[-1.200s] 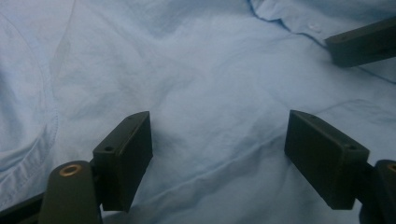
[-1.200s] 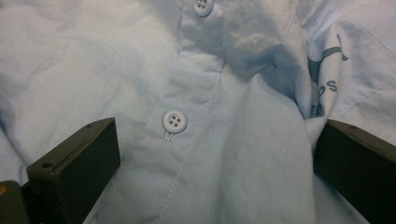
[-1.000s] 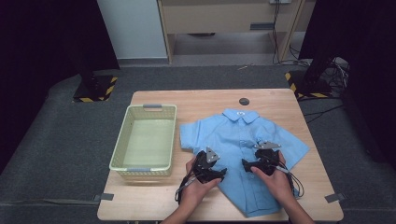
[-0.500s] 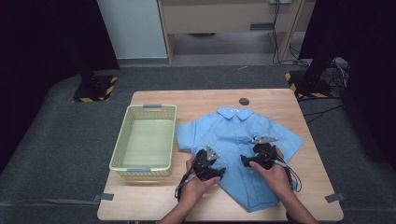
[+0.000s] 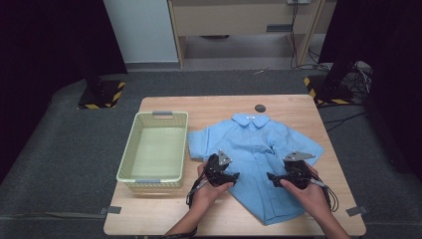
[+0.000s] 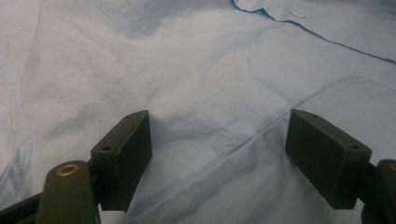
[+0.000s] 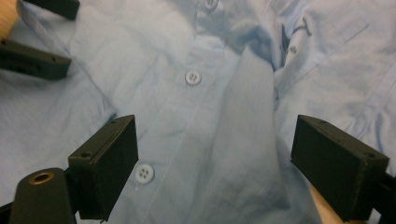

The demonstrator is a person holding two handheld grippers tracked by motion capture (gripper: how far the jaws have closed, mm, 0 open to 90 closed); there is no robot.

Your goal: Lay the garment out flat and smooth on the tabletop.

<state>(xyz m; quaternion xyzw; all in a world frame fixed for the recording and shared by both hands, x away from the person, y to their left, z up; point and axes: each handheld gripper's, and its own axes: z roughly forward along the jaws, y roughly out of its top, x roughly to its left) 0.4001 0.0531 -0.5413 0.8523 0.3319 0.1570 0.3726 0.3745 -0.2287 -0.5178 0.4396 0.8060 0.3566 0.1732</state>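
Both grippers have drifted a little toward the person since a second ago, the right one swinging outward to the shirt's right edge, while the shirt and basket lie as they did.

From the high view, the light blue short-sleeved shirt (image 5: 259, 159) lies flat, front up, collar away from the person, on the wooden counter (image 5: 298, 107). The left gripper (image 5: 232, 176) sits on the shirt's left side panel, its fingers pointing inward across the cloth. The right gripper (image 5: 271, 177) rests on the right side of the shirt, its fingers aimed back toward the left one. A pale green plastic basket (image 5: 128, 159) stands well outside the left gripper.

In the left gripper view, the fingers (image 6: 123, 156) stand wide apart with only smooth cloth between them; a button (image 6: 297, 12) lies far ahead of them.

In the right gripper view, the fingers (image 7: 107, 163) are likewise spread wide, holding nothing. The buttoned placket runs between them, one button (image 7: 144, 173) just beside the left finger, and a raised fold of fabric stands ahead.
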